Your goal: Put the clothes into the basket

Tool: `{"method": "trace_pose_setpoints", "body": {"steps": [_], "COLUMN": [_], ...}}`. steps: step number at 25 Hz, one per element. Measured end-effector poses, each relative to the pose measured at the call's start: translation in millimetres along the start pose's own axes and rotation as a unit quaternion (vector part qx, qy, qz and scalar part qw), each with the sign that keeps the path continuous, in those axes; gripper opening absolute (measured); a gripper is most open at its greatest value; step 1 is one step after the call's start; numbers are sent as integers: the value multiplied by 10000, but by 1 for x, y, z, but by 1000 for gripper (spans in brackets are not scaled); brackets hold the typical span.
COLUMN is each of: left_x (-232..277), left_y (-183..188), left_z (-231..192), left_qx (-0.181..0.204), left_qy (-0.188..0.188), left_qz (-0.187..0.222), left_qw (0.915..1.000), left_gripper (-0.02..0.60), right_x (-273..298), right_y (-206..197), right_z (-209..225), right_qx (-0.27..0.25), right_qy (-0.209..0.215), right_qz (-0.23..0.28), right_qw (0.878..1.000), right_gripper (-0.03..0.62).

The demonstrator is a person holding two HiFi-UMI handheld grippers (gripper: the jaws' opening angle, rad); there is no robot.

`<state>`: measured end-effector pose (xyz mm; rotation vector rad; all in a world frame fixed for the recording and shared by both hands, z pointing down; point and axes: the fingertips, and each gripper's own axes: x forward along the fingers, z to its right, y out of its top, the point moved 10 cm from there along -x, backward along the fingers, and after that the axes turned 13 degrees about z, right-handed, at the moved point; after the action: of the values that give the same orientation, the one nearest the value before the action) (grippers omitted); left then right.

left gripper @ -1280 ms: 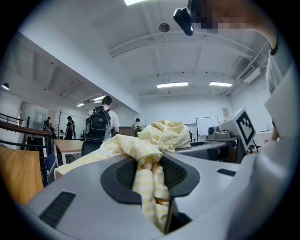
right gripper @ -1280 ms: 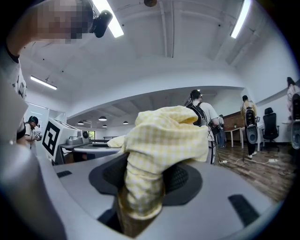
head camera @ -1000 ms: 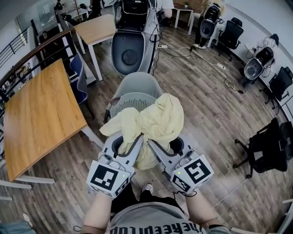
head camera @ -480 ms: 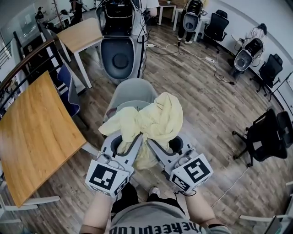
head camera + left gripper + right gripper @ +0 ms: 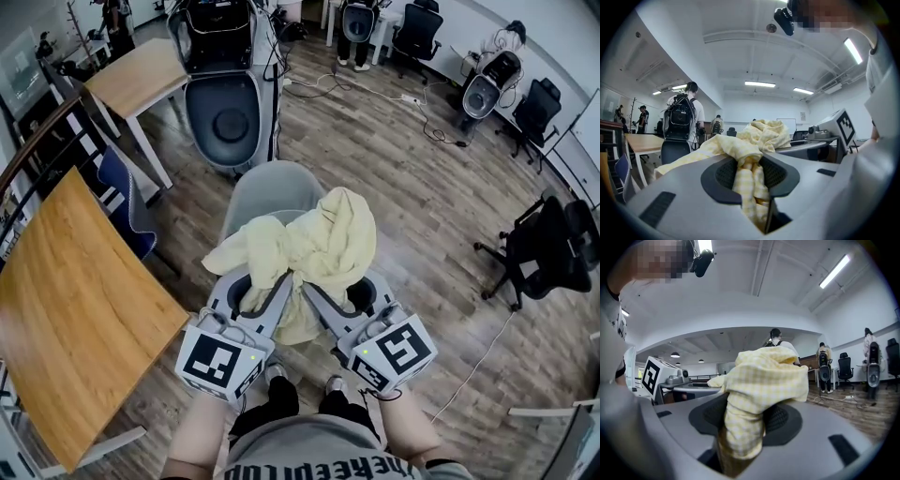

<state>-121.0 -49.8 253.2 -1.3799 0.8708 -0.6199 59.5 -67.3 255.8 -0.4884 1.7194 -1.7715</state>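
Both grippers are held level and side by side, fingertips angled in toward each other. Left gripper (image 5: 279,286): its own view shows the jaws narrow, pads pinching a thin twist of the yellow checked garment (image 5: 319,246) that runs down the gap between the fingers (image 5: 780,176). Right gripper (image 5: 317,292): jaws stand wider, filled by a thick wad of the same garment, cloth pressed against both pads (image 5: 780,420). The garment rises from between the two sets of fingertips and heaps up over and beyond them, one fold spilling off to the outer side of the left fingers and the bulk lying above the right ones; a tail hangs down between the two grippers. It is carried clear of the wood floor (image 5: 422,197). Ahead of the fingertips, partly under the cloth, sits a grey rounded shell (image 5: 272,187); cannot tell whether it is a seat or part of the basket. Marker cubes (image 5: 220,361) sit back at the wrist ends. A wooden table (image 5: 75,309) lies well out from the left fingers, a black office chair (image 5: 544,253) well out from the right. Left gripper view: a person with a backpack (image 5: 684,117) stands far beyond the fingertips.
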Motion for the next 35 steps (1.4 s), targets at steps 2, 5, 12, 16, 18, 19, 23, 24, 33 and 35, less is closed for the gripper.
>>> {"method": "trace_pose_setpoints", "body": {"steps": [2, 5, 12, 16, 18, 19, 23, 24, 33, 35], "left_x": [2, 6, 11, 15, 20, 22, 32, 34, 44, 44], "left_y": [-1, -4, -19, -33, -39, -42, -56, -59, -105, -117], "left_z": [-7, -19, -42, -50, -52, -52, -57, -59, -67, -67], "left_qx": [-19, -46, -147, -196, -186, -180, -169, -169, -364, -436], "left_qy": [-110, -269, -559, -616, -634, -638, -595, -580, -499, -485], "left_qz": [-40, -70, -113, -201, -258, -280, -391, -425, -814, -911], "left_qw": [9999, 9996, 9983, 9977, 9975, 9974, 9973, 9973, 9948, 9937], "left_gripper": [104, 104, 104, 104, 104, 103, 104, 103, 103, 104], "right_x": [4, 12, 26, 32, 33, 33, 39, 40, 43, 42], "right_y": [-2, -5, -19, -32, -37, -40, -52, -55, -100, -112], "right_z": [-1, -3, -5, -1, 3, 6, 19, 22, 42, 45], "right_qx": [-4, -63, -178, -180, -186, -193, -198, -184, -21, 17], "right_qy": [-109, -262, -556, -653, -693, -700, -677, -670, -666, -667], "right_qz": [-9, -33, -140, -231, -262, -277, -361, -382, -621, -700], "right_qw": [9999, 9996, 9982, 9974, 9971, 9970, 9969, 9968, 9958, 9953], "right_gripper": [209, 209, 209, 209, 209, 209, 209, 209, 210, 210]}}
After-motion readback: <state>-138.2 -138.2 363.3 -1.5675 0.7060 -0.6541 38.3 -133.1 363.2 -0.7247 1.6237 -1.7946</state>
